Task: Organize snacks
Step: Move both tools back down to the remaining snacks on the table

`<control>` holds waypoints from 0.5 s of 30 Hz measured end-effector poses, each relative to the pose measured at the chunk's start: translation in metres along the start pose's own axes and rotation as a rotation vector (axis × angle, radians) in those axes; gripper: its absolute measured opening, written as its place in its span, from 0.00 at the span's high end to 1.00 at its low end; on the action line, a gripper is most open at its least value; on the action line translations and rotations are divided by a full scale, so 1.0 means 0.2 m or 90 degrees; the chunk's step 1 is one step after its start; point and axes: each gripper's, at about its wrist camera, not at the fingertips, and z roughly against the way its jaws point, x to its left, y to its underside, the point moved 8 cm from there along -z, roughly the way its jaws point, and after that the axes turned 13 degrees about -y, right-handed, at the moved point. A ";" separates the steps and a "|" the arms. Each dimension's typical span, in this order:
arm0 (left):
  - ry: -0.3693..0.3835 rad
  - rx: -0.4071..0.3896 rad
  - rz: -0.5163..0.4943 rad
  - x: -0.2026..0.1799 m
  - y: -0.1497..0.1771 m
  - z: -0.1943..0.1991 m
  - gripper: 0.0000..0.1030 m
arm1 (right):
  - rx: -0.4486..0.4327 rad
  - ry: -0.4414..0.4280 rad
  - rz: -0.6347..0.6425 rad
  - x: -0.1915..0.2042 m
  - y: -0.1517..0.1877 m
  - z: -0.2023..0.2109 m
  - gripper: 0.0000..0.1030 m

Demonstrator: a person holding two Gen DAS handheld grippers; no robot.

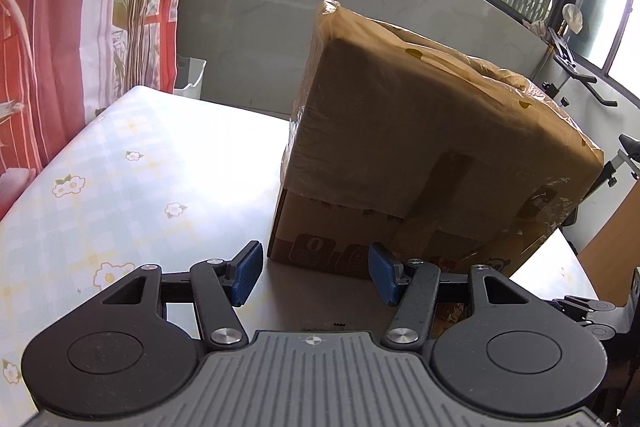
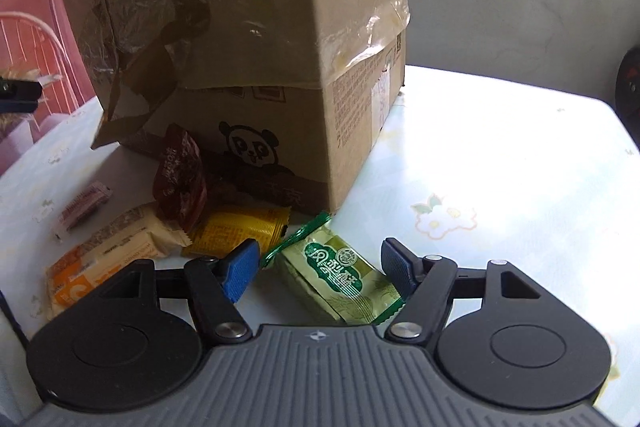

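Note:
A brown cardboard box point(image 2: 280, 39) with a panda print stands on the table, its taped flaps hanging down over the sides. Several wrapped snacks lie at its foot: a green packet point(image 2: 340, 279), a yellow packet point(image 2: 240, 229), a dark red packet point(image 2: 180, 179), a cream and orange packet point(image 2: 112, 259) and a small pink one point(image 2: 84, 207). My right gripper point(image 2: 320, 273) is open low over the table, with the green packet lying between its blue pads point(image 2: 240, 273), which do not press on it. My left gripper point(image 1: 316, 277) is open and empty, just in front of the box point(image 1: 420, 147).
The table wears a pale checked cloth with flowers point(image 1: 120, 167). A red patterned curtain point(image 1: 60, 47) hangs at the left, with a grey wall and windows behind. Bare cloth point(image 2: 500, 167) spreads to the right of the box.

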 end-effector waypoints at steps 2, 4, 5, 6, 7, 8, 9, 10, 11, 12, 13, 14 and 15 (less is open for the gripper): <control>0.000 0.006 0.002 -0.01 0.01 -0.01 0.41 | 0.004 -0.001 0.008 0.02 0.02 0.02 0.32; 0.001 0.010 0.001 -0.02 0.02 -0.02 0.41 | 0.013 0.025 0.033 0.03 0.05 0.02 0.32; 0.002 0.011 -0.001 -0.03 0.03 -0.03 0.41 | 0.015 0.036 0.038 0.03 0.06 0.01 0.33; 0.004 0.012 -0.004 -0.03 0.03 -0.03 0.41 | 0.011 0.042 0.037 0.03 0.06 0.01 0.33; 0.004 0.011 -0.008 -0.04 0.04 -0.03 0.41 | 0.004 0.047 0.035 0.03 0.06 0.01 0.36; 0.004 0.010 -0.012 -0.04 0.04 -0.02 0.41 | 0.000 0.053 0.032 0.03 0.06 0.01 0.41; 0.004 0.009 -0.016 -0.04 0.05 -0.02 0.41 | -0.004 0.062 0.031 0.03 0.05 0.01 0.42; 0.003 0.009 -0.019 -0.04 0.05 -0.03 0.41 | -0.007 0.067 0.033 0.02 0.05 0.00 0.46; 0.001 0.010 -0.020 -0.03 0.06 -0.03 0.41 | -0.010 0.073 0.036 0.02 0.05 -0.01 0.51; 0.000 0.011 -0.020 -0.03 0.07 -0.03 0.41 | -0.012 0.078 0.040 0.03 0.05 -0.02 0.51; -0.002 0.013 -0.020 -0.03 0.08 -0.03 0.41 | -0.015 0.082 0.045 0.03 0.05 -0.02 0.53; -0.003 0.015 -0.019 -0.03 0.08 -0.03 0.41 | -0.018 0.088 0.048 0.03 0.05 -0.02 0.53; -0.005 0.017 -0.018 -0.03 0.09 -0.04 0.41 | -0.022 0.093 0.052 0.03 0.06 -0.02 0.53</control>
